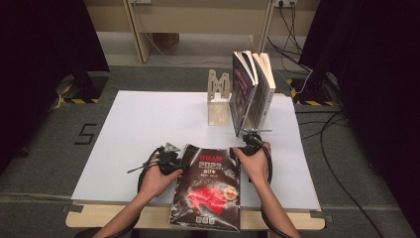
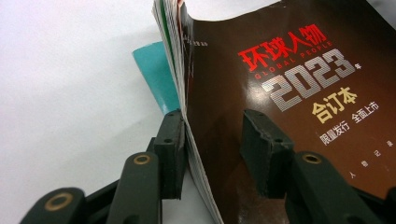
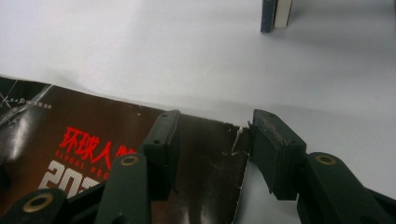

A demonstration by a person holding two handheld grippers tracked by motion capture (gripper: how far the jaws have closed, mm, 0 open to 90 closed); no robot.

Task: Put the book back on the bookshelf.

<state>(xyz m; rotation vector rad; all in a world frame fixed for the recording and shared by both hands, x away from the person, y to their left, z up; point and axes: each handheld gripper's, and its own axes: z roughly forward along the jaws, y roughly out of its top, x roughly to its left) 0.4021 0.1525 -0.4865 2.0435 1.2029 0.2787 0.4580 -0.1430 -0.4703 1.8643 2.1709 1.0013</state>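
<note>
A: Nearest to the camera lies the magazine (image 1: 208, 186), a dark one with red characters on the cover, flat on the white worktop (image 1: 138, 129) and hanging a little over the front edge. It lies between the two claws.

B: And the left claw (image 1: 174, 159)?

A: In the left gripper view its two black jaws stand on both sides of the thick page edge near the corner. The outer jaw touches the pages, the inner jaw stands over the cover with a gap (so I judge that it is not clamped yet).

B: The right claw (image 1: 249, 142)?

A: Its jaws are apart. One jaw is over the cover, the other is beside the torn corner, on the bare worktop, and neither presses the magazine.

B: How should the step be done well?

A: I think the step is to take the magazine at both far corners and lift it. The right claw should go lower, so that one jaw slides under the corner, and it should avoid the tear. Both claws should close at the same time and lift together, otherwise the soft pages will bend or slip.

B: How many things are there?

A: One magazine, two claws, and one metal bookend (image 1: 218, 99) ahead of the claws. Just ahead of the right claw stand books (image 1: 252, 89); I count two or three, I cannot tell exactly.
</note>
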